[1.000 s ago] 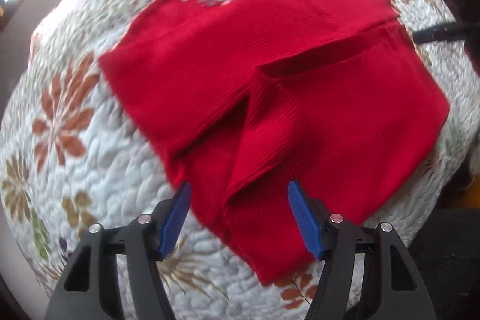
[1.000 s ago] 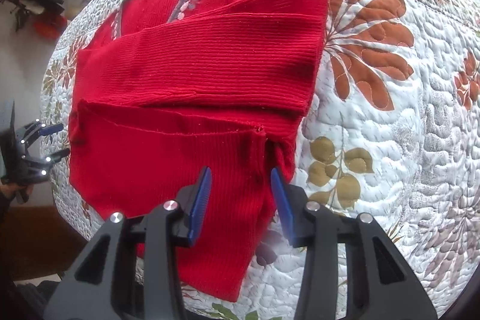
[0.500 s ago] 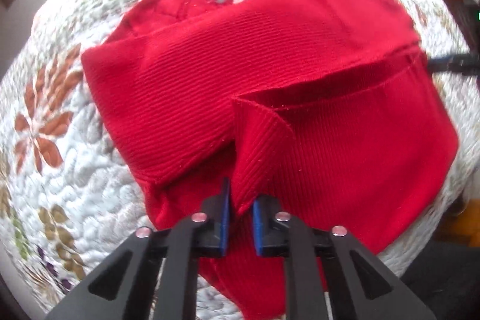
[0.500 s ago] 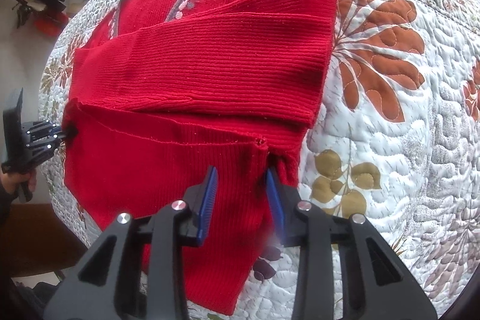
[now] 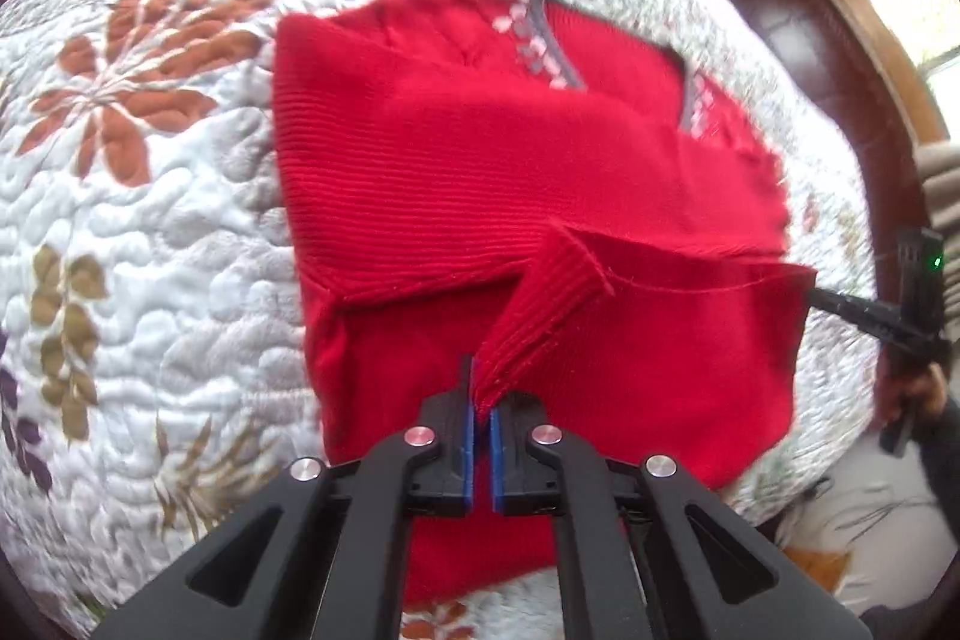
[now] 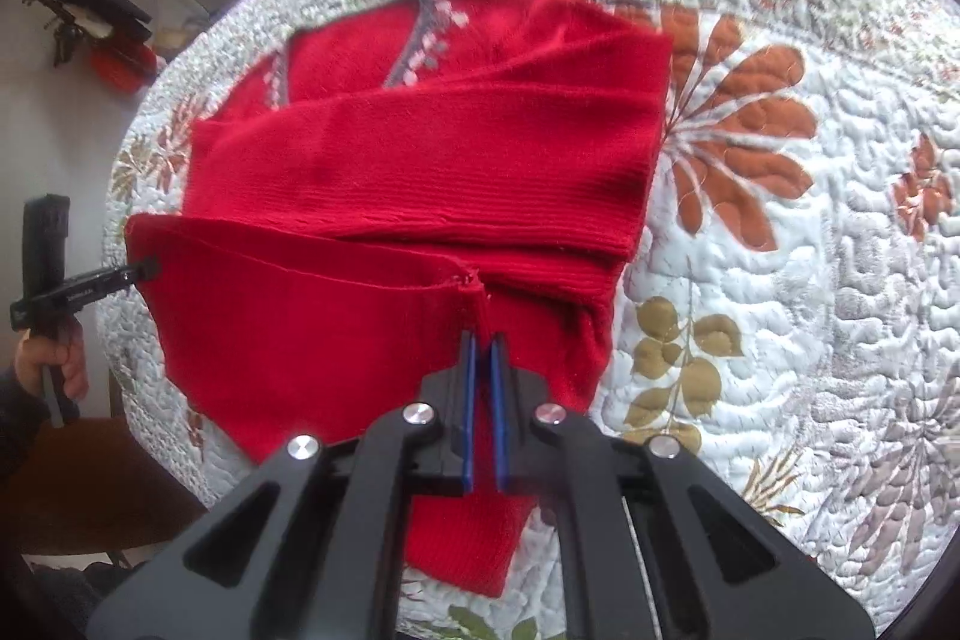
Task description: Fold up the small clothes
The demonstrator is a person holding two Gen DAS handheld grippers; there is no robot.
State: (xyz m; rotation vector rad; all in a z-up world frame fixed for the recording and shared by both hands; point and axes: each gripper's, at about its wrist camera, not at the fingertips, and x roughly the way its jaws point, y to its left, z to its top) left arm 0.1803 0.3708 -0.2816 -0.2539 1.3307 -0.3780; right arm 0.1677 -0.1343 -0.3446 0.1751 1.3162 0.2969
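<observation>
A red ribbed knit sweater (image 5: 480,172) lies on a floral quilt, grey patterned neckline at the far end and sleeves folded across the body. My left gripper (image 5: 480,388) is shut on one lower hem corner, which rises from the bed as a peaked flap. The other hem corner is pinched in my right gripper (image 6: 483,346), also shut. The hem edge stretches taut between them above the sweater (image 6: 420,160). Each gripper shows in the other's view: the right gripper (image 5: 807,295) at the right edge, the left gripper (image 6: 147,271) at the left, both held by hands.
The white quilt (image 5: 150,220) with orange flowers and olive leaves covers the bed around the sweater, its widest open stretch (image 6: 780,340) to the right. A dark wooden headboard (image 5: 798,58) and a window stand behind. Dark and red items (image 6: 108,34) sit by the wall.
Both grippers went from open to shut on the hem corners. The hem has lifted off the bed and moved toward the neckline.
</observation>
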